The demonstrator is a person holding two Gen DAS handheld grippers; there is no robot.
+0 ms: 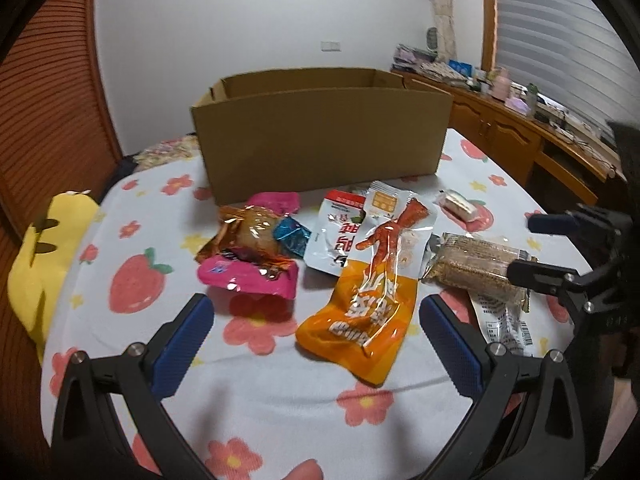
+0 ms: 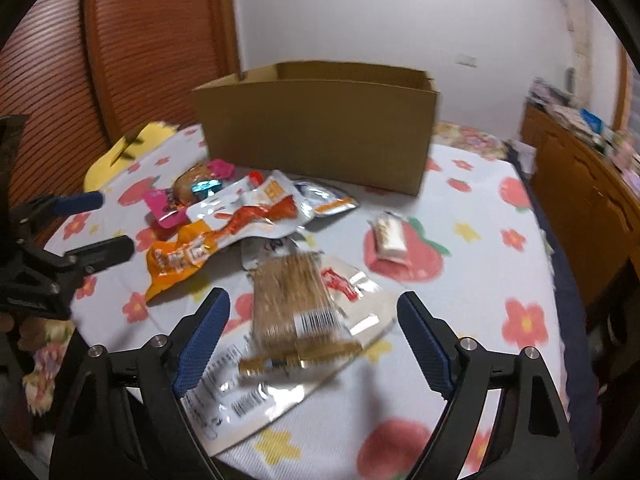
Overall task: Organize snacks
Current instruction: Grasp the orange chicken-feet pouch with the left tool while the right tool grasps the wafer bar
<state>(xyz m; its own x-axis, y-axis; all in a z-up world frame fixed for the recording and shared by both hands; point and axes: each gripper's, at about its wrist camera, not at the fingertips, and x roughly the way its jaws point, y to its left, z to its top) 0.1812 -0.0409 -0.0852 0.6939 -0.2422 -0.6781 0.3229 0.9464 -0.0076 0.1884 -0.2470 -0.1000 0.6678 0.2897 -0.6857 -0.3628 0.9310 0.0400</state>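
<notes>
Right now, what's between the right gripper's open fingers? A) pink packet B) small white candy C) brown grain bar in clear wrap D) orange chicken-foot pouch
C: the right gripper is open around the brown grain bar, not yet closed on it.

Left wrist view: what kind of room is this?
Probably a bedroom at home: a strawberry-print sheet covers the work surface, a yellow plush toy lies at its edge, and a cluttered wooden cabinet runs under a blinded window.

Wide-open right tool (image 2: 312, 336) above sesame bar (image 2: 294, 300)
</notes>
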